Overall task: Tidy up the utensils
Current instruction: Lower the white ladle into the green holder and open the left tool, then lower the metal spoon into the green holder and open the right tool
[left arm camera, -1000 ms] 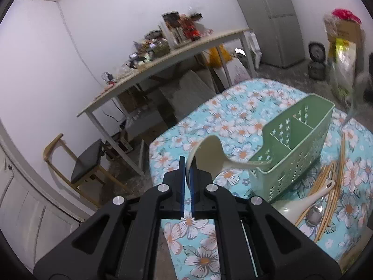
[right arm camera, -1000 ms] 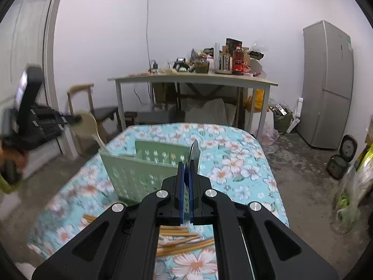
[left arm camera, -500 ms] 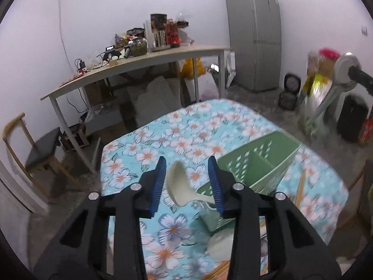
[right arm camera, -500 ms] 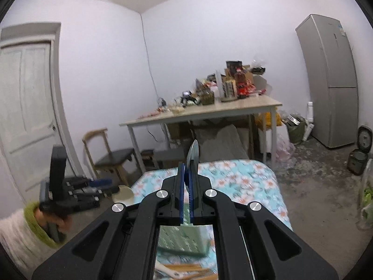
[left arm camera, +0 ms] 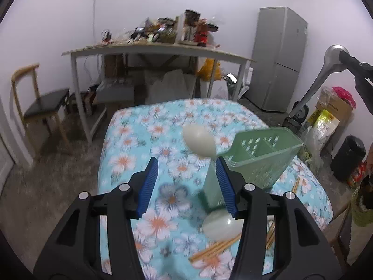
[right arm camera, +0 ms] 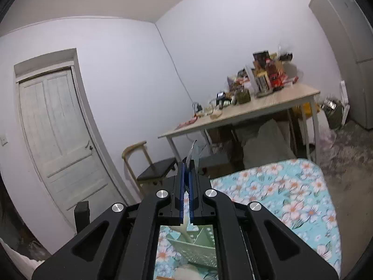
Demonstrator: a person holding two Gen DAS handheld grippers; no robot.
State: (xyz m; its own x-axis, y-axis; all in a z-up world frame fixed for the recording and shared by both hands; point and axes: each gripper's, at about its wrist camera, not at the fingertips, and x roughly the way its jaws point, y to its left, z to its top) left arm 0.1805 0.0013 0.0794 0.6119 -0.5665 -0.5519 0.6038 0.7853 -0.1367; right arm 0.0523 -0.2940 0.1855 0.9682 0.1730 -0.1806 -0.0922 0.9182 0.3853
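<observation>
We are letting go of the pale cream plastic ladle [left arm camera: 200,143]: the left gripper [left arm camera: 186,184] fingers are opening, about half spread, with its handle between them, standing in the green perforated plastic caddy [left arm camera: 263,161] on the flowered bench [left arm camera: 144,137]. The right gripper [right arm camera: 187,184] fingers are clamped on a grey metal spoon [left arm camera: 326,63], raised high. Next we are probably lowering that spoon into a caddy compartment.

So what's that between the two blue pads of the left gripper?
In the left wrist view, a pale plastic spoon stands in the green utensil basket, between the opening jaws of the left gripper, close to one pad.
</observation>
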